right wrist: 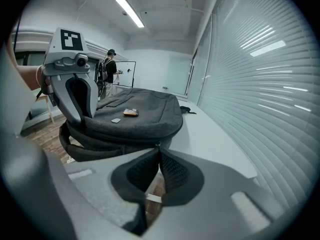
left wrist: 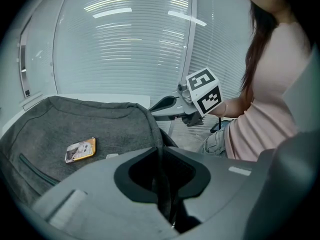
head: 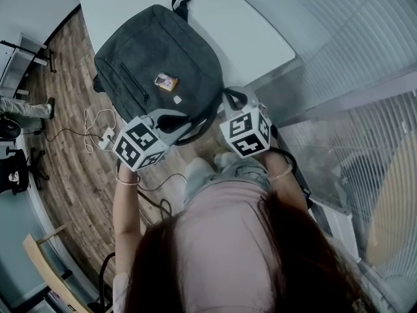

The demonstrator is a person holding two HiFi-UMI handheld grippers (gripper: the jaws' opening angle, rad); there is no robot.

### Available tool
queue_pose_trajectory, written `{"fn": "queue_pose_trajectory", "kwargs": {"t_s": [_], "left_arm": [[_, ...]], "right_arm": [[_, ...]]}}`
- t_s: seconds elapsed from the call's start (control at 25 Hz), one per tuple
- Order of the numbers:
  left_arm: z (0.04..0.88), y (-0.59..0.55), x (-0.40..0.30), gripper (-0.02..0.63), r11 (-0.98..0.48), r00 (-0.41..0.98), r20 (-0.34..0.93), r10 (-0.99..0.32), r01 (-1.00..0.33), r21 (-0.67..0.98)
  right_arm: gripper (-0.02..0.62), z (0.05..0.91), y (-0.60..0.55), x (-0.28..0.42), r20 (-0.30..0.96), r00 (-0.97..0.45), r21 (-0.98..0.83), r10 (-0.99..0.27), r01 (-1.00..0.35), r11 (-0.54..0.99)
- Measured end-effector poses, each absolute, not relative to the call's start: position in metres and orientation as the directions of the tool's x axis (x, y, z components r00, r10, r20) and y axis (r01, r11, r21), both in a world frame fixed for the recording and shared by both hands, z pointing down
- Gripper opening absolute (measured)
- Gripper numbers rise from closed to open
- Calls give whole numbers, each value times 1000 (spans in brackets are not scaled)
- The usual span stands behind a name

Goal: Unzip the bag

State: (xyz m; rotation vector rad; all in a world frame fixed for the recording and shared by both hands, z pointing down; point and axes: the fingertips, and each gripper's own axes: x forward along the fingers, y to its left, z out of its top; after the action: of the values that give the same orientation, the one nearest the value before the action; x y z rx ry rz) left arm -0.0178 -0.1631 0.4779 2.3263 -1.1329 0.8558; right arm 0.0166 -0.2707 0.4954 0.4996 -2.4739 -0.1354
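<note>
Grey bag [head: 156, 64] lying flat on white worktop [head: 247, 38], left tool [left wrist: 161, 156] clamped on its near edge, right tool [right wrist: 159, 150] pinched shut on zip pull [right wrist: 157, 145] at near right corner

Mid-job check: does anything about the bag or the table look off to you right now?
The backpack sits askew, overhanging the white table's near edge, with strap loops dangling off. The left gripper is clamped on one dark strap. Nothing looks spilled or damaged.
</note>
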Motion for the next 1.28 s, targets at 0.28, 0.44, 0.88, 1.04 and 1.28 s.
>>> {"fn": "queue_pose_trajectory", "kwargs": {"t_s": [0.28,0.44,0.88,1.04,1.28], "left_arm": [[481,-163,-18,43,-588,502,675,-541,-799,123],[480,-164,-17,41,-591,510,672,-538,-796,131],[485,-163,-18,41,-596,547,671,-500,-780,192],[488,-165,-18,41,-594,549,676,-490,-779,201],[490,-165,-17,41,-600,551,681,-483,-775,201]], "right_arm": [[12,496,-282,13,541,-738,228,-404,-334,915],[12,494,-291,11,542,-734,232,-410,-338,912],[12,497,-306,3,550,-724,236,-416,-343,909],[12,498,-312,0,550,-722,244,-419,-340,908],[12,497,-321,-6,548,-729,254,-410,-323,912]]}}
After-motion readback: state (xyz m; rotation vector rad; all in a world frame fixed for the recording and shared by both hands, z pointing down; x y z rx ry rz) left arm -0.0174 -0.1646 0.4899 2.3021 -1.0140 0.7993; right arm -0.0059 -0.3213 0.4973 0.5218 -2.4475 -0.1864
